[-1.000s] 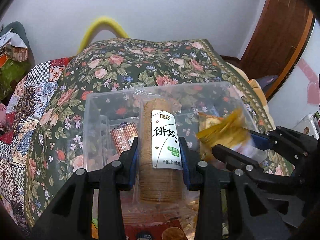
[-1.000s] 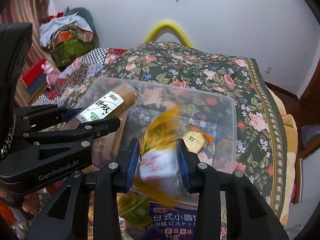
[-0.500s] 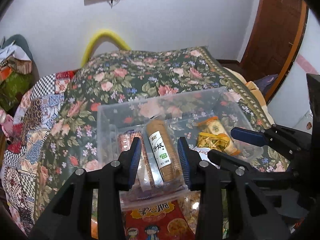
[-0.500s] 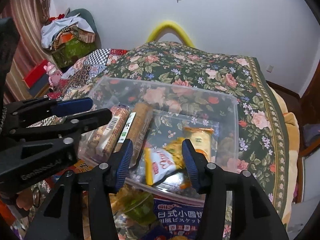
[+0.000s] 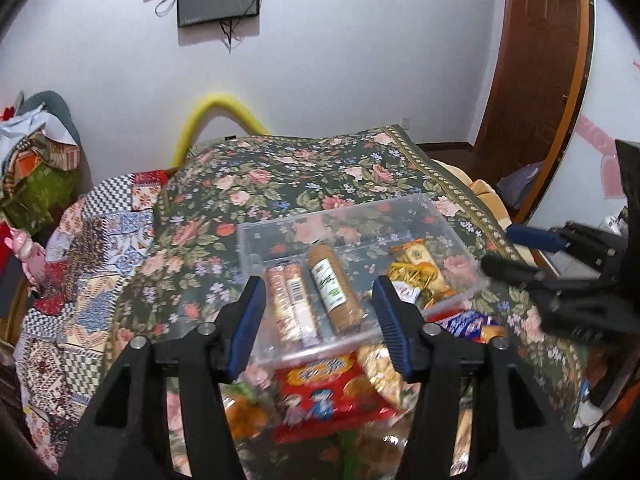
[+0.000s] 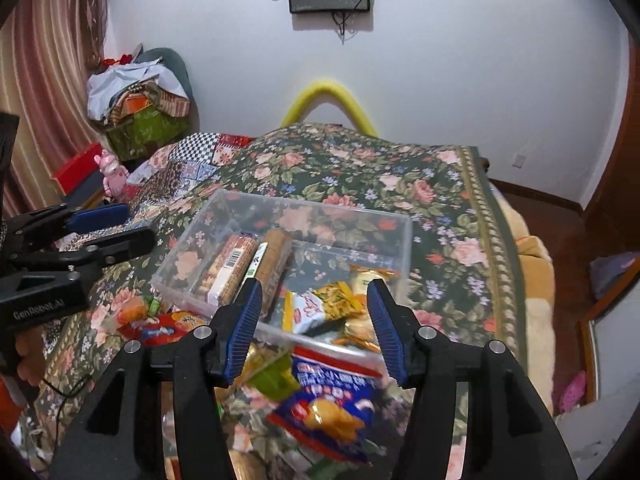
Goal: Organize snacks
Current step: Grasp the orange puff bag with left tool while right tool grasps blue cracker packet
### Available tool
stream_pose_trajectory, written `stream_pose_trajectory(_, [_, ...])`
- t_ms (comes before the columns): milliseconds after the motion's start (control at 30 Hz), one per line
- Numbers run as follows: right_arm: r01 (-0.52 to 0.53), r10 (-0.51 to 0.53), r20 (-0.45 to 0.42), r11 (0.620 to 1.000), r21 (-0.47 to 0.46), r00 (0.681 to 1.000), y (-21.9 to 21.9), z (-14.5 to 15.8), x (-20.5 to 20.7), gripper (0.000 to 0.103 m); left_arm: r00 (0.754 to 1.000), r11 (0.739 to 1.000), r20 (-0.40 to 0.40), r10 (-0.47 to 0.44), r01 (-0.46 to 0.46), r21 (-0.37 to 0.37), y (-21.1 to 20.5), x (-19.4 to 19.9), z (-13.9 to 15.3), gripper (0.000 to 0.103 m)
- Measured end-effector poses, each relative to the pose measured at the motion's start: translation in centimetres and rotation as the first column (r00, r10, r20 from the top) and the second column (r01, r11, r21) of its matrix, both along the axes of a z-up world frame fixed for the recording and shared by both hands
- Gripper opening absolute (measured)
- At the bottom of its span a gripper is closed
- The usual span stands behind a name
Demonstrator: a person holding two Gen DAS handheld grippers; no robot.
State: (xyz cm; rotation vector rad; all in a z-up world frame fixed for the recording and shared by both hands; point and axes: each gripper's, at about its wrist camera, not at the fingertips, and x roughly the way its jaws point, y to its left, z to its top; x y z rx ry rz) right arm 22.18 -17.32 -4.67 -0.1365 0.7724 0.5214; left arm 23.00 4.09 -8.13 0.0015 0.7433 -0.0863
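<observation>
Both grippers' jaws just been opening, nothing between them – left gripper [image 5: 320, 316] and right gripper [image 6: 314, 320] hang apart above clear bin [image 5: 416, 204] on floral bedspread [image 5: 304, 176]. Brown biscuit roll [image 5: 332, 288] + yellow snack bags [image 6: 340, 300] lie inside bin; more packets [image 5: 320, 392] in front

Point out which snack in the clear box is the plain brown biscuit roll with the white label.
It is the brown biscuit roll in the middle of the clear box. The orange-wrapped biscuit packs lie at its left, the yellow packets at its right.
</observation>
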Motion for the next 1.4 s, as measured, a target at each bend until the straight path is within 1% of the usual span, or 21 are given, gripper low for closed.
stream_pose_trajectory(133, [0.019, -0.018, 0.011, 1.0, -0.011, 1.0, -1.4, 0.0, -1.5, 0.053, 1.0, 1.0, -0.005, 0.006, -0.006, -0.001, 1.3, -2.1, -0.2, 0.059])
stream_pose_trajectory(233, [0.024, -0.024, 0.001, 1.0, -0.017, 1.0, -2.2, -0.5, -2.3, 0.055, 1.0, 1.0, -0.017, 0.013, -0.013, 0.003, 2.3, -3.6, -0.9, 0.062])
stream_pose_trajectory(367, [0.033, -0.033, -0.025, 0.999, -0.034, 0.999, -3.1, -1.7, -3.4, 0.057, 0.998, 0.999, -0.047, 0.044, -0.044, 0.005, 3.9, -5.0, -2.4, 0.063])
stream_pose_trajectory(500, [0.043, -0.045, -0.059, 0.999, -0.029, 0.997, -3.5, -3.3, -3.9, 0.057, 0.992, 0.996, -0.101, 0.08, -0.083, -0.019, 5.6, -5.7, -4.5, 0.063])
stream_pose_trajectory(667, [0.056, -0.059, -0.109, 0.998, -0.025, 0.992, -3.6, -5.0, -3.6, 0.057, 0.979, 0.992, -0.166, 0.118, -0.124, -0.026, 7.1, -5.5, -7.8, 0.063])
stream_pose_trajectory(767, [0.065, -0.068, -0.124, 0.997, -0.03, 0.99, -3.5, -5.7, -3.3, 0.058, 0.966, 0.988, -0.217, 0.14, -0.151, -0.036, 8.0, -5.0, -10.2, 0.063])
stream_pose_trajectory(867, [0.074, -0.078, -0.139, 0.997, -0.031, 0.987, -3.4, -6.4, -2.7, 0.061, 0.949, 0.984, -0.27, 0.166, -0.178, -0.023, 8.8, -4.3, -12.4, 0.063])
stream_pose_trajectory(933, [0.079, -0.083, -0.144, 0.996, -0.034, 0.986, -3.3, -6.8, -2.4, 0.067, 0.94, 0.98, -0.286, 0.185, -0.197, -0.013, 9.3, -3.7, -13.4, 0.063])
stream_pose_trajectory(967, [0.079, -0.084, -0.149, 0.996, -0.038, 0.985, -3.2, -7.1, -2.2, 0.067, 0.938, 0.979, -0.289, 0.19, -0.203, -0.014, 9.5, -3.5, -13.8, 0.063])
stream_pose_trajectory(1067, [0.076, -0.082, -0.165, 0.996, -0.044, 0.983, -2.9, -7.7, -1.8, 0.069, 0.942, 0.977, -0.285, 0.179, -0.204, -0.061, 10.0, -2.8, -14.3, 0.067])
stream_pose_trajectory(1133, [0.073, -0.078, -0.178, 0.997, -0.037, 0.981, -2.7, -8.1, -1.6, 0.075, 0.944, 0.977, -0.279, 0.173, -0.2, -0.071, 10.0, -2.3, -14.5, 0.07])
stream_pose_trajectory(1267, [0.061, -0.068, -0.187, 0.997, -0.04, 0.98, -2.0, -8.5, -1.3, 0.075, 0.946, 0.977, -0.287, 0.149, -0.185, -0.105, 9.7, -1.2, -15.1, 0.074])
stream_pose_trajectory(1333, [0.053, -0.06, -0.193, 0.998, -0.042, 0.979, -1.7, -8.8, -1.1, 0.075, 0.949, 0.978, -0.283, 0.137, -0.174, -0.112, 9.5, -0.7, -15.3, 0.075])
stream_pose_trajectory(1400, [0.049, -0.057, -0.2, 0.998, -0.044, 0.978, -1.4, -9.1, -1.0, 0.075, 0.95, 0.982, -0.286, 0.123, -0.158, -0.1, 8.9, -0.1, -15.6, 0.076])
